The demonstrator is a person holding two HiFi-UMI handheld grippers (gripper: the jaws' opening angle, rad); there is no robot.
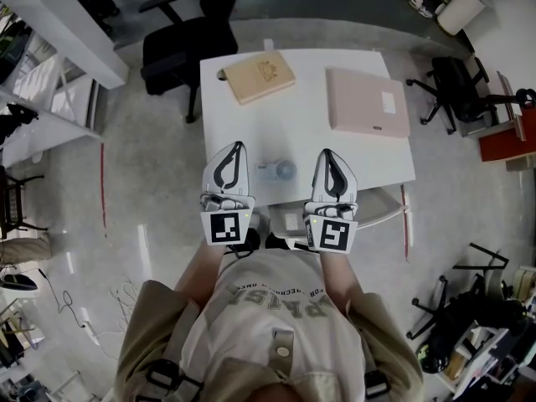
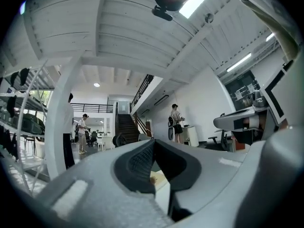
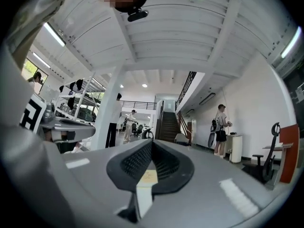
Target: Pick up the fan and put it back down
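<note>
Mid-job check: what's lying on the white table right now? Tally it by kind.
tan flat box: 1
pink flat case: 1
fan: 1
Total: 3

Table (image 1: pixel 301 141) centre is bare between tan book (image 1: pixel 260 75), far left, and pink case (image 1: pixel 367 100), far right: clear lane down the middle. Small fan (image 1: pixel 276 171) sits near the front edge, in the gap between left tongs (image 1: pixel 239 146) and right tongs (image 1: pixel 326 152). Black office chair (image 1: pixel 180 44) crowds the far-left corner; white shelving (image 1: pixel 67 32) stands off left.
</note>
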